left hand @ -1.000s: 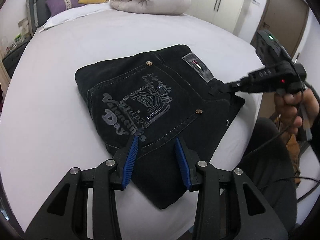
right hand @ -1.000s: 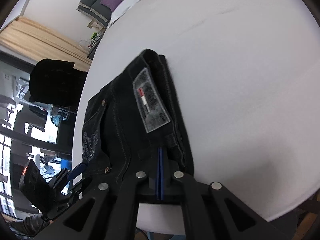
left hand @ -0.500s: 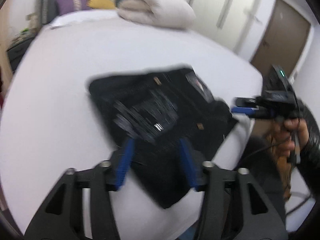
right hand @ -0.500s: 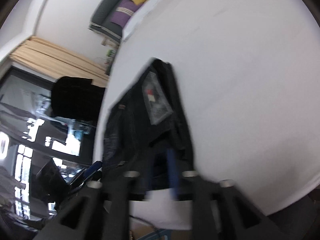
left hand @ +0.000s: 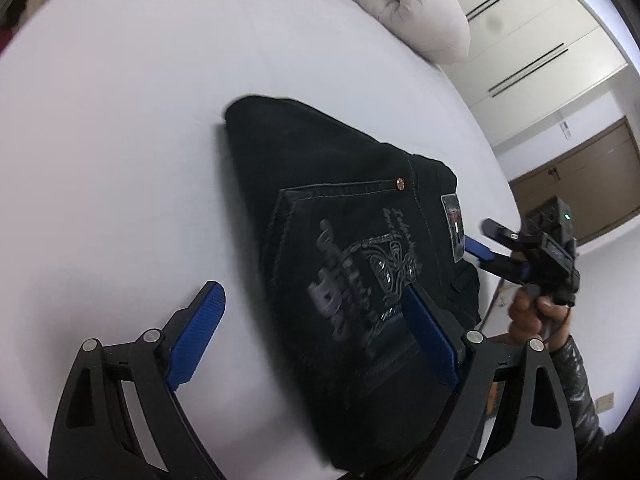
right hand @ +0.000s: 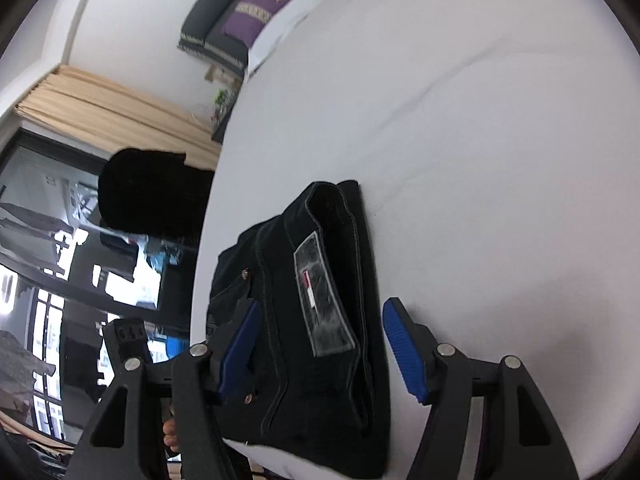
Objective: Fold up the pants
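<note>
The black jeans lie folded into a compact stack on the white bed, back pocket print and waistband label facing up. My left gripper is open wide above their near edge, holding nothing. My right gripper is open too, its blue pads either side of the waistband label, apart from the cloth. In the left wrist view the right gripper shows open by the waistband end of the jeans.
The white bed sheet spreads around the jeans. A folded beige duvet lies at the far end. Purple and yellow pillows sit at the headboard. A wardrobe and brown door stand beyond the bed's right edge.
My right gripper was shut on the waistband edge and has opened and let go. My left gripper has opened wider and swung left, turning its view.
</note>
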Action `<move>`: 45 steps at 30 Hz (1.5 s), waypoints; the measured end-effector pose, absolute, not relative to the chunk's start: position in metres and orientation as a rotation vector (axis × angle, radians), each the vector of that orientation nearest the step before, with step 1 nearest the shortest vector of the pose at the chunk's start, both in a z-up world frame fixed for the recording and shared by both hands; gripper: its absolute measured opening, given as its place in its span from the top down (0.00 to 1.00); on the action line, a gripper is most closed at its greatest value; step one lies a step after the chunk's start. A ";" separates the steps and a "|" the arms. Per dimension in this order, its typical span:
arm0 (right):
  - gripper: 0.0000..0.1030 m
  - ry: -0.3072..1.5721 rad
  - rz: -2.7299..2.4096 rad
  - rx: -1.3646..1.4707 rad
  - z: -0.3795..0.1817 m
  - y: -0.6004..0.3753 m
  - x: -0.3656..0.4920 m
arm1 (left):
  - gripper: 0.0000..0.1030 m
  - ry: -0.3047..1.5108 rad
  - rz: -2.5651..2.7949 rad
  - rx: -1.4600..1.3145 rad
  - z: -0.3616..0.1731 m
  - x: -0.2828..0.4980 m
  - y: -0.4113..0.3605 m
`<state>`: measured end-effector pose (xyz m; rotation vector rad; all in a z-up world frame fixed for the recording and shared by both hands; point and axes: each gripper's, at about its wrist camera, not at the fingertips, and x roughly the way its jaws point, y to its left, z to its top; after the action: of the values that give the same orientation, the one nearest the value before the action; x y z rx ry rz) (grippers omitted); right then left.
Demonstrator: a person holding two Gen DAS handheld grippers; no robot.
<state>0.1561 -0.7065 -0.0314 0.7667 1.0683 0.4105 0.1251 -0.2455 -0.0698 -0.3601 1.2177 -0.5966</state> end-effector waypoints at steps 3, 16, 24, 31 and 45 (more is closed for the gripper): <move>0.42 1.150 0.409 0.733 -0.047 -0.695 0.171 | 0.14 1.256 -0.597 -0.307 -0.077 0.135 -0.261; 0.68 1.189 0.367 0.591 -0.045 -0.671 0.171 | 0.52 1.256 -0.546 -0.062 -0.069 0.140 -0.303; 0.76 1.182 0.316 0.474 -0.032 -0.658 0.174 | 0.62 1.232 -0.545 -0.023 -0.059 0.139 -0.299; 0.80 1.147 0.285 0.396 -0.012 -0.647 0.171 | 0.75 1.212 -0.558 -0.010 -0.051 0.140 -0.296; 0.82 0.964 0.414 0.282 0.091 -0.571 0.223 | 0.82 1.055 -0.516 -0.096 0.023 0.185 -0.209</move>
<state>0.2232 -0.5715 0.0914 0.2821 0.9640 0.4140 0.1852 -0.2093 0.0234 -0.0964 1.0549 -0.5155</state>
